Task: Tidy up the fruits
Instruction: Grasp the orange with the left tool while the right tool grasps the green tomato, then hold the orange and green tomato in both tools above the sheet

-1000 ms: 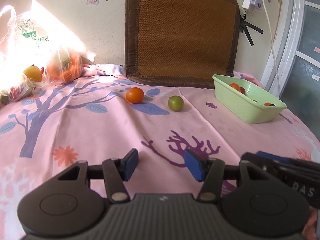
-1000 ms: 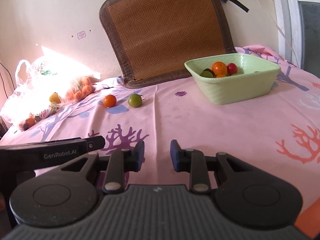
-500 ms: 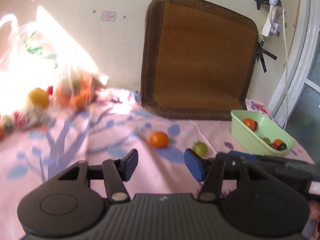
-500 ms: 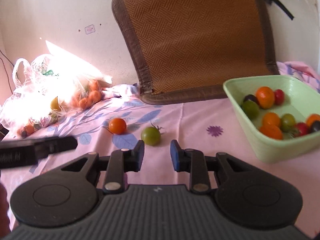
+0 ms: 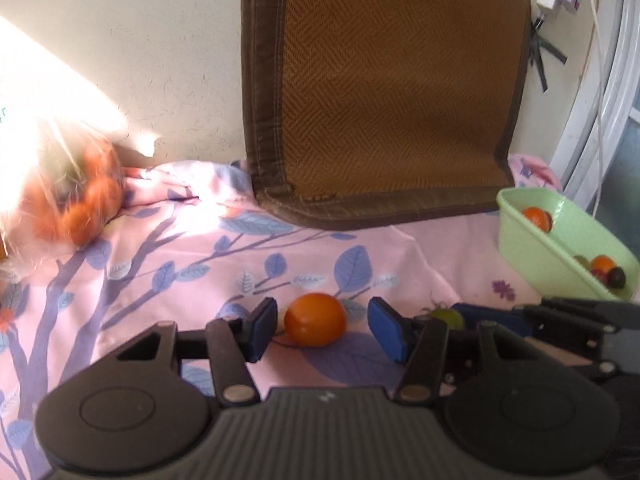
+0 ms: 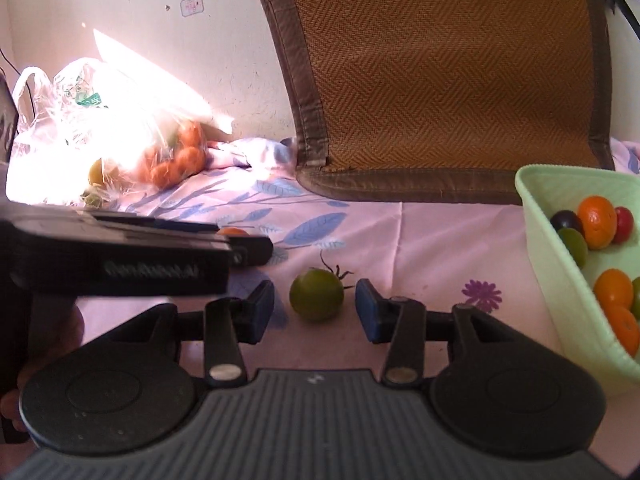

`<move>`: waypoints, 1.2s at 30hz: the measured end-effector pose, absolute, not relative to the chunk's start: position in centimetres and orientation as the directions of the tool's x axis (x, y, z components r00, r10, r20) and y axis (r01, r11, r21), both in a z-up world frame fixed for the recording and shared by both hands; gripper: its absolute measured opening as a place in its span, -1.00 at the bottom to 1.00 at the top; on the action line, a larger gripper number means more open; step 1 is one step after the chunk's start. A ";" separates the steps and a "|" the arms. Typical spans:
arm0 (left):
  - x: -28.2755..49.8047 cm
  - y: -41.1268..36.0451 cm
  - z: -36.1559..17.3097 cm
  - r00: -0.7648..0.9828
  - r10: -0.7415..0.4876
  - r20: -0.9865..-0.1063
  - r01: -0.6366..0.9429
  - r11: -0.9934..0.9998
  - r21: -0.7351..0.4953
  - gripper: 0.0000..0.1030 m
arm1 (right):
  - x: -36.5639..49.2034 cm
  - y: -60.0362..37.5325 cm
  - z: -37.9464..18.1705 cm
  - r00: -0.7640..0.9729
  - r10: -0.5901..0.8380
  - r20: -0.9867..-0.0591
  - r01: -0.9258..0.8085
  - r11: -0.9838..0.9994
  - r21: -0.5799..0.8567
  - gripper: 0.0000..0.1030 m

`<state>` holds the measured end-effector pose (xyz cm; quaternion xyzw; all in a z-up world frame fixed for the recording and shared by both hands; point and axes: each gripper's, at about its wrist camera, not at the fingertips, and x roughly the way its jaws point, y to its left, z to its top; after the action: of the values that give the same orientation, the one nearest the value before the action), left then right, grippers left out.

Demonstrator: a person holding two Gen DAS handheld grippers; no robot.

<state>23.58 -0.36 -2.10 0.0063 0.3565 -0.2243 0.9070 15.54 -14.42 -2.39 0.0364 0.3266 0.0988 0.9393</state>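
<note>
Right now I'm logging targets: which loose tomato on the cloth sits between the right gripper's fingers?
The green tomato, stem still on, between the open right gripper. The orange tomato sits between the left gripper.

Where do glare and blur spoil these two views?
Left wrist: sunlight blows out the left edge, and the bagged oranges there are smeared; the orange tomato between the open left gripper is fairly sharp. Right wrist: the plastic bag is washed out by sun, and the other gripper's lettering is blurred; the green tomato and bowl read clearly.
</note>
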 end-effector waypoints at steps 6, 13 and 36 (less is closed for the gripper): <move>22.9 -0.1 -2.0 0.666 -0.372 -0.646 0.393 0.912 -0.119 -0.37 | 15.4 -13.7 -2.3 0.773 0.188 -0.606 -0.174 0.981 0.082 -0.40; 15.1 -0.4 0.1 0.649 -0.440 -0.621 0.459 0.877 -0.142 -0.37 | 8.0 -15.9 -0.8 0.810 0.203 -0.551 -0.154 0.979 0.135 -0.40; -3.0 -5.9 -1.9 0.660 -0.468 -0.587 0.557 0.830 -0.034 -0.32 | -12.7 -19.7 -3.9 0.889 -0.025 -0.457 0.053 0.998 0.047 -0.39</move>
<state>-2.97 -5.87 -1.88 0.0744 0.3004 -0.2823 0.9081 -12.74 -19.72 -3.90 0.0290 0.2349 -0.0201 0.9714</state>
